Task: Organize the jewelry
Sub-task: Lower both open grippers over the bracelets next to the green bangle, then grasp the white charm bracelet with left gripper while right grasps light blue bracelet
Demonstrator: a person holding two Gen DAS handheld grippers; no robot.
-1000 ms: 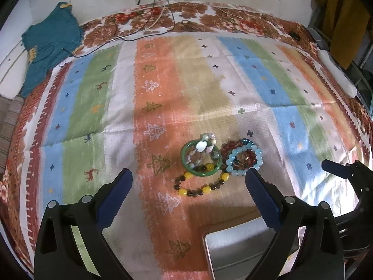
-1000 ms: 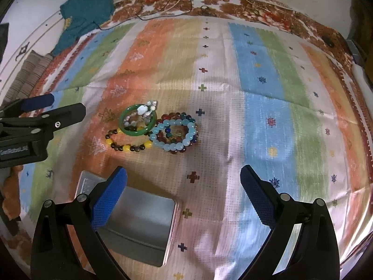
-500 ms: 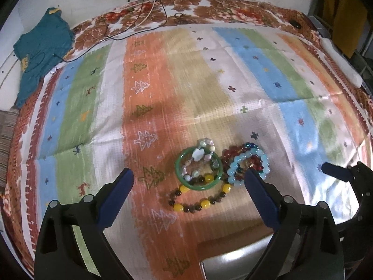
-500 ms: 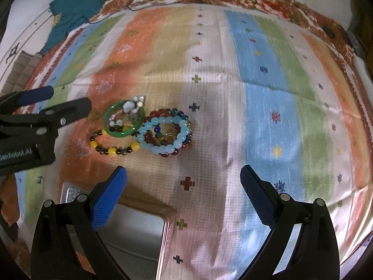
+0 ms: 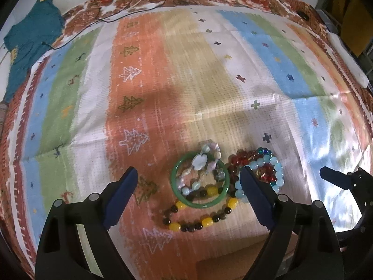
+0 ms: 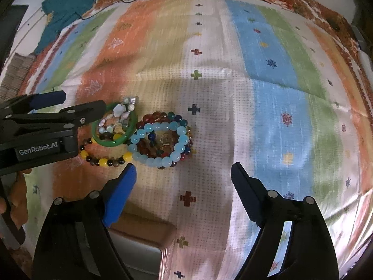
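Note:
A heap of bracelets lies on the striped cloth [image 5: 149,88]. A green bangle [image 5: 173,182] rings a pale bead bracelet [image 5: 200,163] and overlaps a yellow-and-brown bead bracelet [image 5: 202,221]. Beside them, a light blue bead bracelet [image 5: 277,175] rests on dark red beads [image 5: 237,161]. My left gripper [image 5: 188,173] hovers over the green bangle [image 6: 116,142], its jaws closing, pads clear of it. My right gripper [image 6: 184,169] is closing too, with only cloth between its fingers. It sits just nearer than the light blue bracelet [image 6: 153,162]. The left gripper [image 6: 79,101] reaches in from the left.
A metal tin [image 6: 139,252] lies at the near edge, under the right gripper's left finger. A teal garment [image 5: 30,39] and thin cables [image 5: 139,0] lie at the far left and back. A person's hand [image 6: 16,200] holds the left gripper.
Both grippers have sunk closer to the bracelets, which now look larger. Both pairs of jaws have narrowed a little. The tin has slid towards the bottom of both views.

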